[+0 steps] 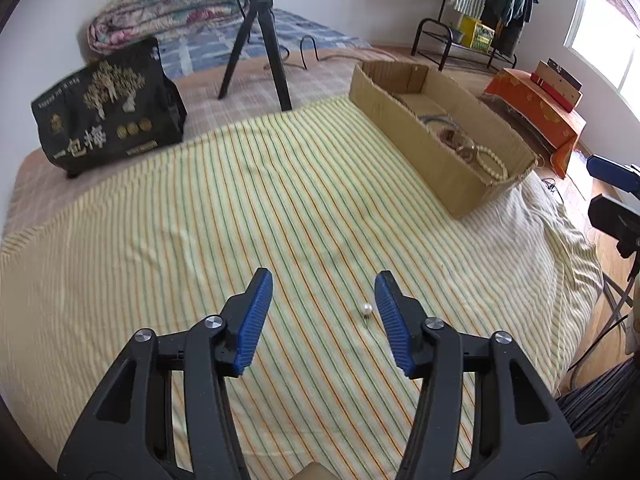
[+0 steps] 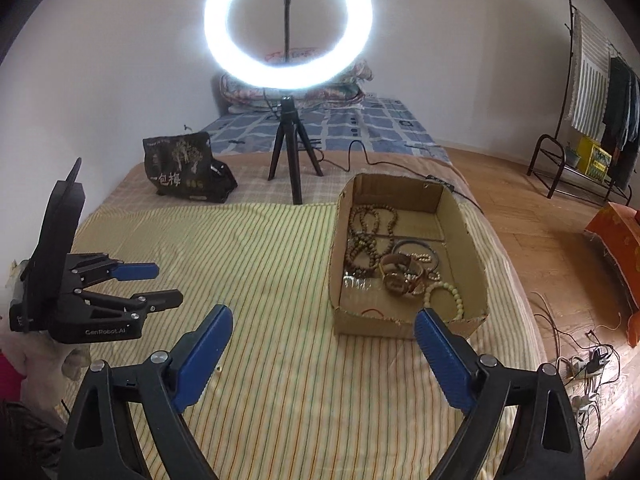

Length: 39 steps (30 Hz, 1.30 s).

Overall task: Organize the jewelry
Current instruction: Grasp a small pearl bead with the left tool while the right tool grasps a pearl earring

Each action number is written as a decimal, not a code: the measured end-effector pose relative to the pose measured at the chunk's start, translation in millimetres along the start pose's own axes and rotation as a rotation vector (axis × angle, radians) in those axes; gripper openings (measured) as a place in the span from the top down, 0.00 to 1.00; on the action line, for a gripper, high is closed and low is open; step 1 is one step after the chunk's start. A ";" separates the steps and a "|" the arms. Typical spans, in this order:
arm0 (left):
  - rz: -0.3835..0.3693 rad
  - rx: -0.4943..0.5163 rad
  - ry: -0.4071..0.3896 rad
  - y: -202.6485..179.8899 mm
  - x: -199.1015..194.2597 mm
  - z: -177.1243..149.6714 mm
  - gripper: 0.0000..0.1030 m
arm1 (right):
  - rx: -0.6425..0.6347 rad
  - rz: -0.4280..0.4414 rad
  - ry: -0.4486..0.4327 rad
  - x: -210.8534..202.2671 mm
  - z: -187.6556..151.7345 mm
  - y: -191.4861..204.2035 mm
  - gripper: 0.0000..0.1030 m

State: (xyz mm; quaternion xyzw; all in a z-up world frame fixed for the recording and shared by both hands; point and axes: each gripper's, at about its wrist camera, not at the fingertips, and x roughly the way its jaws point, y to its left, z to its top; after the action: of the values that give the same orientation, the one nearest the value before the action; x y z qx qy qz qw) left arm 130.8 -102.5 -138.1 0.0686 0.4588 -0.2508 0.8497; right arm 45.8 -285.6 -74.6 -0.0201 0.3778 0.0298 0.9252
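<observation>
Left hand-held gripper hangs released over the striped sheet, its jaws straddling a loose pearl to pinch it. Right hand-held gripper waits released beside the cardboard box holding the bracelets.

Near striped cloth: bare, open to both grippers
Left: left gripper hovers over the cloth, jaws apart
Between its jaws: a small pearl lies just beside the right finger
Right: cardboard box, open top, walls bar a low sideways pass
Far middle: ring-light tripod
Far left: black bag
</observation>
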 end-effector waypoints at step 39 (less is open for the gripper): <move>-0.057 0.030 0.139 -15.4 59.6 -18.3 0.92 | -0.121 0.186 0.325 87.3 -60.5 61.0 0.54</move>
State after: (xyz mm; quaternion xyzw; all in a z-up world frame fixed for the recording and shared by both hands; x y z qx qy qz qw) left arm 136.7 -131.1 -195.2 0.0854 0.5145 -0.2765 0.8072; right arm 61.5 -224.9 -179.8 -0.0451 0.5199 0.1343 0.8424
